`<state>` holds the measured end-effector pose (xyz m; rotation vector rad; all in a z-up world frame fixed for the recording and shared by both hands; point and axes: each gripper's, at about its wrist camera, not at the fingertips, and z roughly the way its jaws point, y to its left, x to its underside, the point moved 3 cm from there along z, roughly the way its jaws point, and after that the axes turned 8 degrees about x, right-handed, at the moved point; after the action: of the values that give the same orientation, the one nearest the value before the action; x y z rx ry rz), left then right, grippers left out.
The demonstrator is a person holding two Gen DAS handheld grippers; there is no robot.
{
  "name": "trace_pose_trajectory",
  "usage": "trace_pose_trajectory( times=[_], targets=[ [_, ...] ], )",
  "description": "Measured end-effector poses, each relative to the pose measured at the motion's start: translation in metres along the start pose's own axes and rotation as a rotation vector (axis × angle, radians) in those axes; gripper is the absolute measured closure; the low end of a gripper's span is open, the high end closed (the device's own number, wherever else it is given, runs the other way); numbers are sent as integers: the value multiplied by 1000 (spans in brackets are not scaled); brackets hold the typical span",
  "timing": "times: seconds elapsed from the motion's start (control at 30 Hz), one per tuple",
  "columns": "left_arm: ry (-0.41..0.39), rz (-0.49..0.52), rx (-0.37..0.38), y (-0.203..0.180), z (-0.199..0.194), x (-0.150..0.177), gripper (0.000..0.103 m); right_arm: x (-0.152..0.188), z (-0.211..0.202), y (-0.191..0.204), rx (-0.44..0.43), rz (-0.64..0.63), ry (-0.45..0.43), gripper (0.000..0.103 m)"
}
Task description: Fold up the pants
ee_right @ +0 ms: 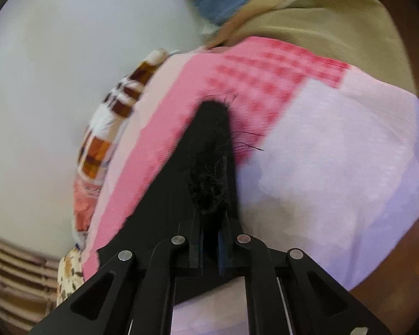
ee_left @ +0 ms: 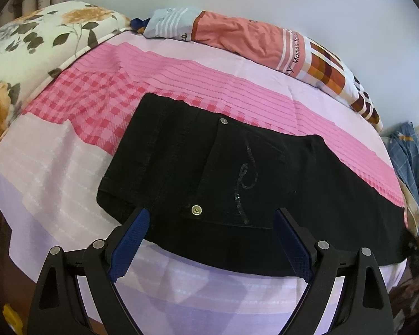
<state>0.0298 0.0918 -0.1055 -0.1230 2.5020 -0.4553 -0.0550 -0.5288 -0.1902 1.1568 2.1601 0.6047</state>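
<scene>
Black pants (ee_left: 237,173), pink-checked bedsheet (ee_left: 97,103)

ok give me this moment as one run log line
task: fold pants | left gripper: open above black pants | right gripper: shut on pants hem | surface: pink bedsheet

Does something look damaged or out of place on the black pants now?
Yes. The black pants end clamped in the right gripper looks frayed: loose black threads stick out over the pink bedsheet. The waist part looks flat and undamaged.
</scene>
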Motion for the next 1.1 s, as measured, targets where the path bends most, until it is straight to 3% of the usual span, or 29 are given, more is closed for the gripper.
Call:
trace_pose_trajectory(
  times=[0.23, 0.43, 0.6, 0.73, 1.1],
  targets=[
    [-10, 13, -12, 4, -1, 3, 13, 25, 19, 89, -125, -103, 93, 95],
    [-9, 12, -7, 5, -1, 3, 13, 80, 63, 173, -213, -231, 237, 95],
    [-9, -3, 3, 9, 0, 4, 13, 144, 101, 222, -209, -377, 370, 95],
    [-2, -11, 12, 12, 1, 5, 13, 177, 117, 233, -207, -427, 441, 95],
    [22, 5, 21, 7, 8, 10, 13, 215, 118, 258, -192, -580, 456, 94]
  ],
)
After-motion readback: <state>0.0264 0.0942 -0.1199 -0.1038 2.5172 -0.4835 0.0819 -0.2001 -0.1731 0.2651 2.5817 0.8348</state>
